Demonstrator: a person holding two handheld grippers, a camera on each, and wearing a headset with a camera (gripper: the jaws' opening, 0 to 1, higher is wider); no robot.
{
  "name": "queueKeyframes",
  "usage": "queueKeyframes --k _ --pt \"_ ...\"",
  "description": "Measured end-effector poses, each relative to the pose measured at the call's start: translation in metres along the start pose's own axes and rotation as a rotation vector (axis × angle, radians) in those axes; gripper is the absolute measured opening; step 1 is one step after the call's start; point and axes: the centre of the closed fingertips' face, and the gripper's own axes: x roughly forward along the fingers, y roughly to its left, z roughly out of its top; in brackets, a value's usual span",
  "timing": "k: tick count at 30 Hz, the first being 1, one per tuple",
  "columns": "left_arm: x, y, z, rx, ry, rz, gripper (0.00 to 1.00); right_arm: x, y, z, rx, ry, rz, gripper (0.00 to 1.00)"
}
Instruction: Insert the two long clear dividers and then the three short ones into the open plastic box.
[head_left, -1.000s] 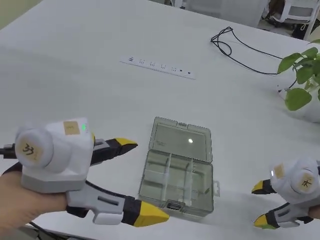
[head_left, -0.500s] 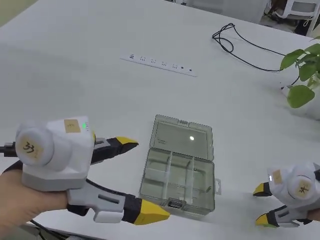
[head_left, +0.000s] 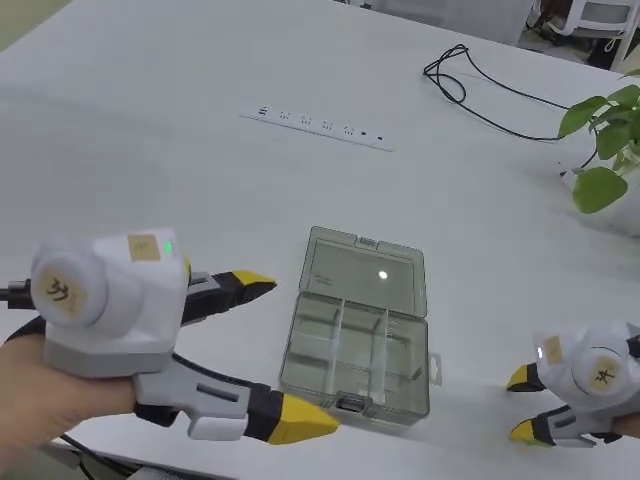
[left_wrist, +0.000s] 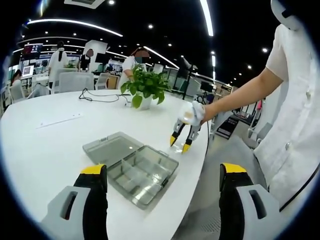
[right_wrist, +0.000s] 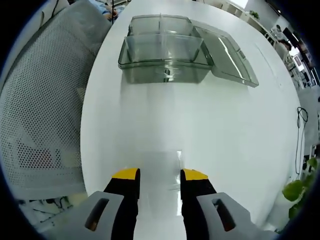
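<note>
The open smoky-clear plastic box (head_left: 355, 345) lies near the table's front edge with its lid (head_left: 365, 270) flat behind it, and clear dividers stand inside. The box (left_wrist: 131, 169) also lies ahead in the left gripper view, and the box (right_wrist: 162, 55) in the right gripper view. My left gripper (head_left: 280, 355) hovers left of the box, jaws wide open and empty. My right gripper (head_left: 523, 405) sits right of the box by the table edge. In its own view a small clear divider (right_wrist: 162, 170) lies flat on the table between its fingertips (right_wrist: 125, 175); I cannot tell whether they touch it.
A white power strip (head_left: 315, 128) and a black cable (head_left: 470, 85) lie farther back. A potted plant (head_left: 600, 150) stands at the far right. A mesh chair (right_wrist: 45, 100) is beside the table edge. The person's arm (left_wrist: 250, 90) reaches in from the right.
The right gripper has sunk slightly toward the near table edge and its jaws have narrowed a little. The left gripper has barely moved.
</note>
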Motion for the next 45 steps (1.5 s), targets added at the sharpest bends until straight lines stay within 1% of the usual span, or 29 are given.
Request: queueKeyframes --k 6,11,14,16,18,21,23,26,28,30,32,34,35,36,37,38,40,41,42,44,45 --pt "0.0 0.001 0.003 -0.006 -0.007 0.002 0.94 -0.014 -0.002 0.018 0.012 -0.052 -0.035 0.33" --pt "0.002 0.002 0.006 -0.014 -0.012 0.0 0.94 -0.033 -0.001 0.042 0.021 -0.109 -0.07 0.33" --pt "0.004 0.001 0.007 -0.015 -0.009 -0.002 0.93 -0.042 -0.002 0.052 0.019 -0.134 -0.089 0.33" --pt "0.006 0.001 0.009 -0.02 -0.004 0.0 0.92 -0.051 -0.002 0.061 0.017 -0.155 -0.106 0.33" --pt "0.008 0.001 0.011 -0.022 -0.008 0.001 0.91 -0.06 -0.001 0.071 0.012 -0.178 -0.123 0.33" --pt "0.011 0.002 0.015 -0.051 -0.016 0.002 0.88 -0.072 0.001 0.085 -0.002 -0.198 -0.144 0.33" --pt "0.013 -0.001 0.017 -0.064 -0.025 -0.01 0.87 -0.079 0.003 0.096 -0.014 -0.216 -0.157 0.33" --pt "0.019 -0.004 0.019 -0.078 -0.024 -0.024 0.87 -0.09 0.009 0.115 -0.044 -0.24 -0.175 0.33" --pt "0.022 -0.007 0.02 -0.098 -0.019 -0.031 0.85 -0.096 0.012 0.125 -0.061 -0.25 -0.191 0.33" --pt "0.025 -0.01 0.024 -0.104 -0.027 -0.04 0.84 -0.1 0.015 0.132 -0.068 -0.257 -0.2 0.33" --pt "0.028 -0.014 0.026 -0.146 -0.03 -0.053 0.83 -0.104 0.02 0.141 -0.078 -0.273 -0.208 0.33" --pt "0.031 -0.015 0.029 -0.167 -0.037 -0.061 0.8 -0.107 0.022 0.147 -0.082 -0.277 -0.216 0.33" --pt "0.033 -0.017 0.029 -0.193 -0.034 -0.064 0.78 -0.109 0.023 0.151 -0.09 -0.278 -0.224 0.33" --pt "0.034 -0.018 0.03 -0.218 -0.034 -0.069 0.76 -0.11 0.024 0.153 -0.094 -0.278 -0.229 0.33" --pt "0.035 -0.018 0.032 -0.231 -0.044 -0.073 0.74 -0.112 0.025 0.156 -0.099 -0.277 -0.238 0.33" --pt "0.036 -0.018 0.033 -0.24 -0.045 -0.072 0.71 -0.113 0.026 0.158 -0.101 -0.278 -0.242 0.33" --pt "0.037 -0.021 0.036 -0.285 -0.054 -0.083 0.66 -0.115 0.028 0.163 -0.105 -0.281 -0.248 0.33" --pt "0.038 -0.02 0.036 -0.308 -0.049 -0.084 0.64 -0.116 0.029 0.165 -0.107 -0.284 -0.253 0.33" --pt "0.039 -0.021 0.037 -0.315 -0.049 -0.086 0.61 -0.117 0.03 0.167 -0.108 -0.285 -0.256 0.33" --pt "0.042 -0.022 0.034 -0.347 -0.028 -0.086 0.58 -0.119 0.031 0.171 -0.112 -0.289 -0.262 0.33" --pt "0.043 -0.023 0.035 -0.354 -0.029 -0.091 0.57 -0.12 0.032 0.172 -0.113 -0.292 -0.265 0.33"
